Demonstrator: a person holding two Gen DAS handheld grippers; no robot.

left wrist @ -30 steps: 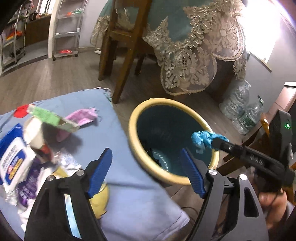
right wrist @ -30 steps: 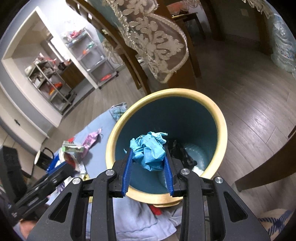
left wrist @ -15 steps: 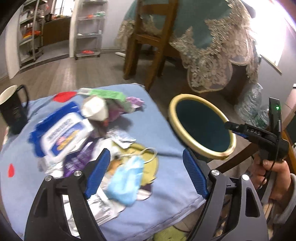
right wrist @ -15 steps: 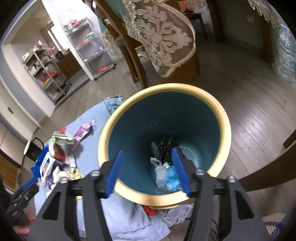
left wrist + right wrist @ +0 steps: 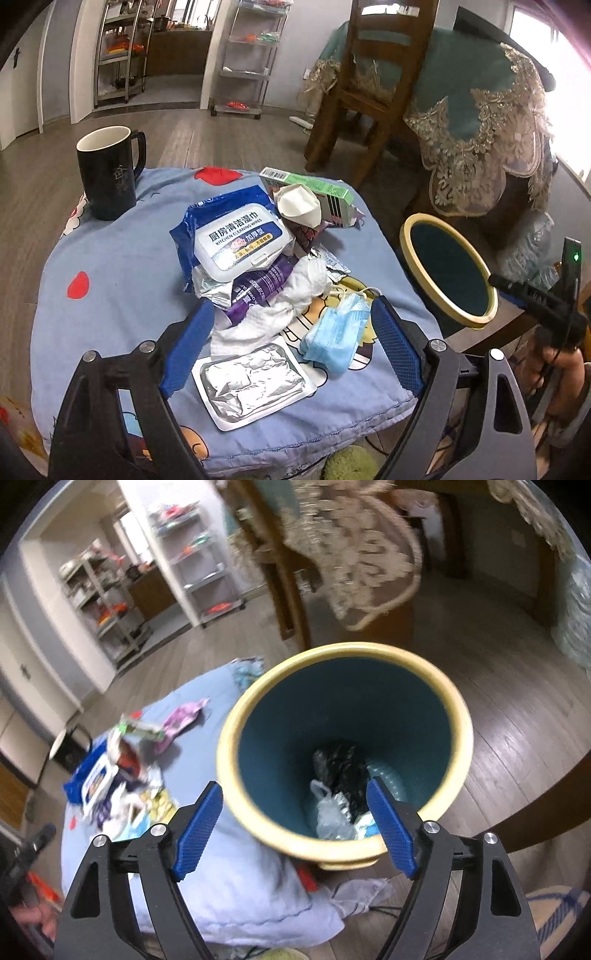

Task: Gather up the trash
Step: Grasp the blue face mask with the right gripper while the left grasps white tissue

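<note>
A heap of trash lies on a blue cushion (image 5: 122, 266): a wet-wipes pack (image 5: 236, 240), a white crumpled tissue (image 5: 280, 306), a silver foil sachet (image 5: 251, 380), a blue face mask (image 5: 336, 339), a purple wrapper (image 5: 258, 288) and a green box (image 5: 306, 188). My left gripper (image 5: 291, 343) hovers just above the sachet and mask, its jaws opening, nothing pressed between them. My right gripper (image 5: 295, 823) hangs over the near rim of the yellow-rimmed teal bin (image 5: 332, 657), jaws opening and empty. Bags and a blue wad (image 5: 365, 823) lie at the bin's bottom.
A black mug (image 5: 109, 173) stands at the cushion's far left. The bin (image 5: 447, 273) sits off the cushion's right edge. Behind are a wooden chair (image 5: 369, 88), a lace-draped table (image 5: 480, 110), water bottles (image 5: 532, 247) and metal shelves (image 5: 251, 55). A hand (image 5: 561, 373) holds the right gripper.
My left gripper swung left from the bin to above the trash heap. My right gripper opened and the blue wad it held dropped to the bottom of the bin.
</note>
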